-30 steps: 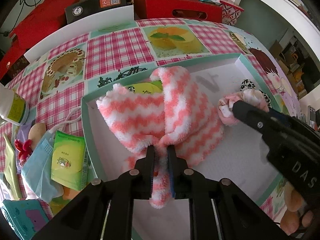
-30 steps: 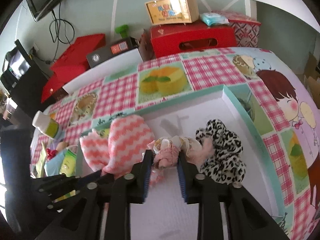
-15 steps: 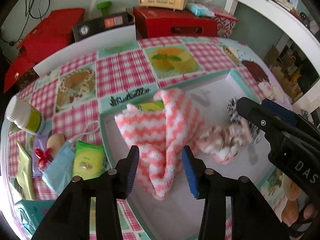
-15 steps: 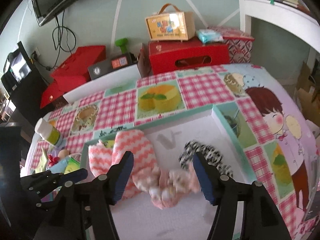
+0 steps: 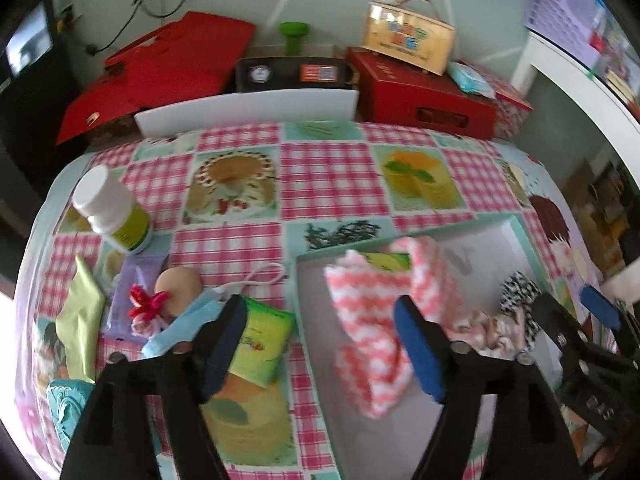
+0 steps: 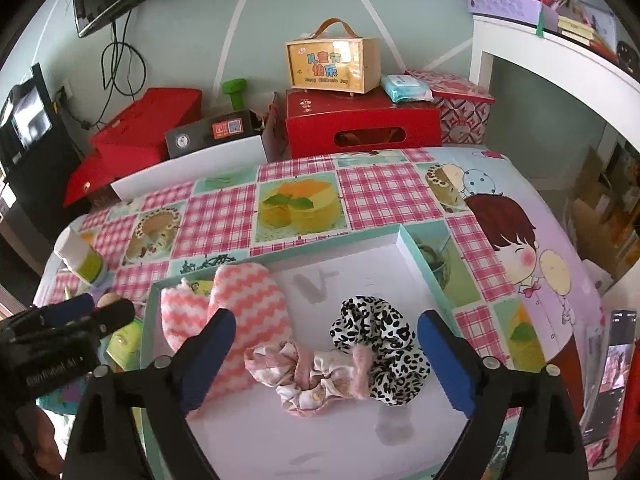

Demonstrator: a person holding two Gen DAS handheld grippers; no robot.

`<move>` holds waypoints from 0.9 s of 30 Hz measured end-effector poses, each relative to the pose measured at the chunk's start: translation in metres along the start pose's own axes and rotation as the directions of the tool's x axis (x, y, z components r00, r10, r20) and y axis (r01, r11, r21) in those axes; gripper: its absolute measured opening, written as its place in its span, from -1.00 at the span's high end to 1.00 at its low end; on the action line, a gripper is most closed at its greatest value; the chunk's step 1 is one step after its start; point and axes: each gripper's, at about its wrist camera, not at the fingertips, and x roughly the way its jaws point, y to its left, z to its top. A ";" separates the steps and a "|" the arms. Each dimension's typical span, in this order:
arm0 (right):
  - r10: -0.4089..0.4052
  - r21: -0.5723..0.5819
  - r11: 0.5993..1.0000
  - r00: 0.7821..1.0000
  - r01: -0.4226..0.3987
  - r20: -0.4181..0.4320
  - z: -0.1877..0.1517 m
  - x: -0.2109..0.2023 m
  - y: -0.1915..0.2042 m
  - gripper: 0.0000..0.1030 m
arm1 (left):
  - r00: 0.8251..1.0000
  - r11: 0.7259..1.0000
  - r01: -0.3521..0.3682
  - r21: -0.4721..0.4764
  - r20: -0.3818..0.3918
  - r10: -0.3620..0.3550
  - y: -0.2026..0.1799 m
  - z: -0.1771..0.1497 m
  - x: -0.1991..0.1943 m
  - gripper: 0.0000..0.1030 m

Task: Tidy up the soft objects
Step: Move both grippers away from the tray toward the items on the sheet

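Both tools held above the tabletop, fingers spread wide, gripping nothing. Left tool [image 5: 320,344] straddles the tray's left wall [image 5: 298,300]; right tool [image 6: 326,354] hangs over the tray's white floor. In the tray [image 6: 416,252] — pink-and-white zigzag fluffy cloth [image 6: 248,304] at left, pale pink floral scrunchie [image 6: 298,376] in the middle, leopard-print scrunchie [image 6: 380,344] touching it on the right. Outside, left of the tray: green tissue pack [image 5: 262,344], blue face mask [image 5: 180,328], white-capped bottle [image 5: 110,208].

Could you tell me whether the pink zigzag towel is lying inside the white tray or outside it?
Inside. The pink zigzag towel lies crumpled on the floor of the white tray, at its left end; neither open gripper touches it.
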 end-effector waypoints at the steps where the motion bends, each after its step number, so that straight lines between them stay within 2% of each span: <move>1: -0.010 -0.004 1.000 1.000 0.010 0.000 0.000 0.001 0.000 -1.00 | 1.000 1.000 -0.008 -0.016 0.007 0.008 0.003 0.000 0.000 -0.66; 5: -0.057 -0.016 0.998 0.998 0.056 -0.030 -0.003 0.008 -0.001 -1.00 | 0.998 0.996 -0.049 -0.076 0.035 0.051 0.017 0.001 0.002 -0.85; 15: -0.089 0.008 0.996 0.992 0.090 -0.084 -0.006 0.018 -0.009 -1.00 | 1.000 0.990 -0.015 -0.139 -0.003 0.015 0.031 0.000 0.011 -0.85; 27: -0.104 -0.009 0.995 0.989 0.104 -0.104 -0.008 0.020 -0.006 -1.00 | 1.000 0.989 -0.017 -0.147 -0.008 0.016 0.042 0.001 0.009 -0.85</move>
